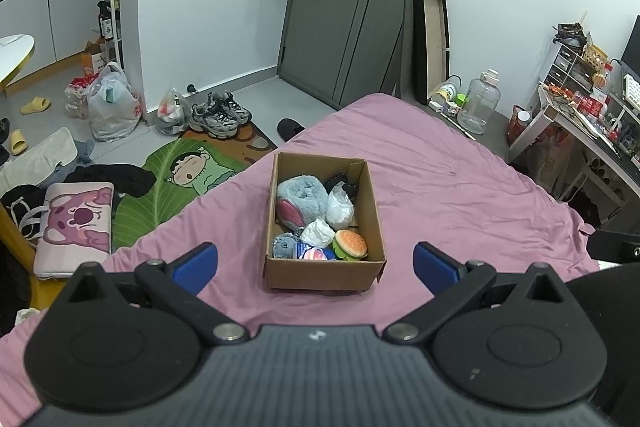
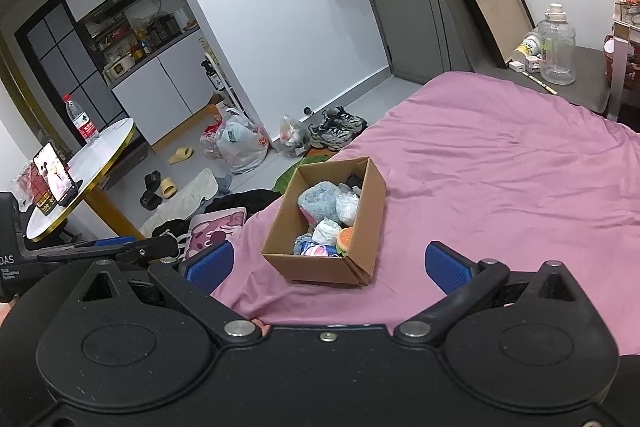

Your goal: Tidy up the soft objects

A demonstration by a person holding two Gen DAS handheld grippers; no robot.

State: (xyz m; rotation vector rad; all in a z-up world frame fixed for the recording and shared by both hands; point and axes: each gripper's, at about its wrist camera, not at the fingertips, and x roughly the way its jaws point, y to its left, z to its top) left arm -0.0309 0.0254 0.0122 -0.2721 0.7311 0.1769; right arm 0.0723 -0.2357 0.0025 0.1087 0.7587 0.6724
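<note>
A brown cardboard box [image 1: 280,273] stands on the pink bedsheet [image 1: 460,195]. It holds several soft objects: a grey-blue plush with a pink ear [image 1: 298,197], white crumpled bundles [image 1: 340,207], a burger toy [image 1: 351,243], a small grey plush [image 1: 285,246] and a pink-striped item [image 1: 314,254]. My left gripper [image 1: 316,265] is open and empty, just short of the box. In the right wrist view the box [image 2: 320,269] sits ahead and my right gripper [image 2: 328,263] is open and empty. The left gripper [image 2: 116,247] shows at the left edge.
The bed's left edge drops to a floor with a leaf rug [image 1: 176,183], a pink pillow [image 1: 76,223], sneakers [image 1: 220,115] and bags [image 1: 112,107]. A round table [image 2: 80,171] with a phone and bottle stands left. A desk [image 1: 588,123] is at right.
</note>
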